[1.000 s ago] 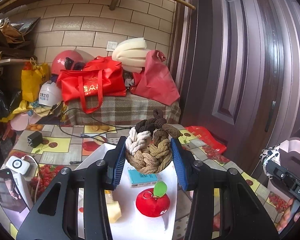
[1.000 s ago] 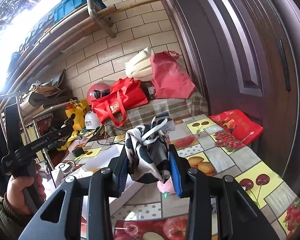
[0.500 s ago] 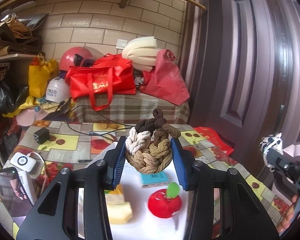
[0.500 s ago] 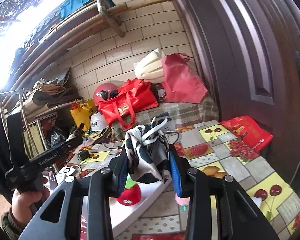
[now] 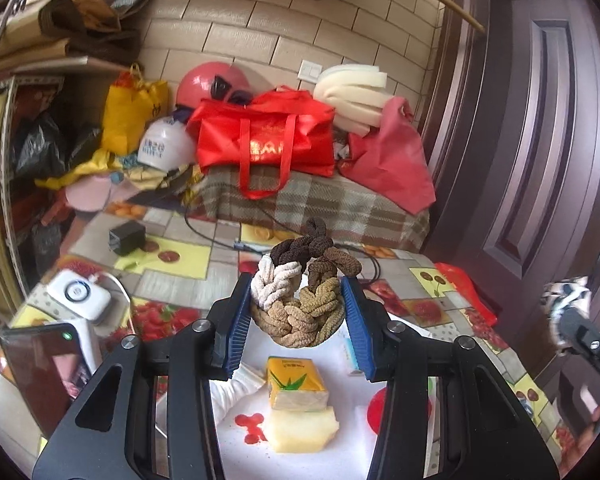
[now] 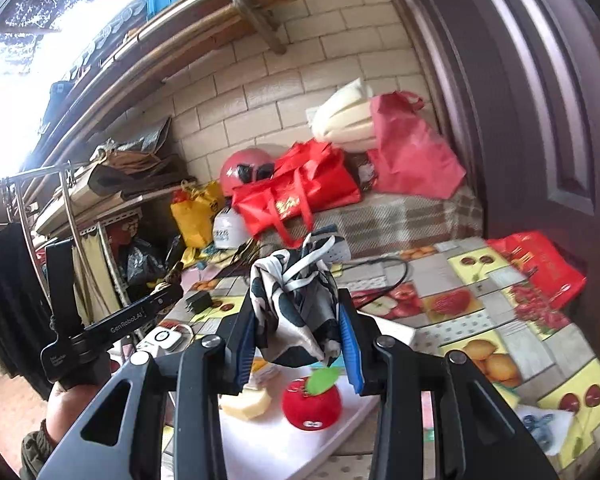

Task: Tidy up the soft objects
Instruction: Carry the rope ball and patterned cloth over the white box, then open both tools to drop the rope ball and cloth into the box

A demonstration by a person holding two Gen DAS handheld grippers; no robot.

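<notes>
Left wrist view: a braided rope knot [image 5: 300,304] is pinched between the fingers of the left gripper [image 5: 298,322], held above a white tray [image 5: 340,448]. On the tray, at 6 o'clock of the knot, a tissue pack [image 5: 296,384] and a yellow sponge [image 5: 302,430] are seen. In the right wrist view, a black-and-white cloth bundle [image 6: 296,308] is clamped by the right gripper [image 6: 298,344], with a red apple toy [image 6: 312,402] at 6 o'clock on the tray.
</notes>
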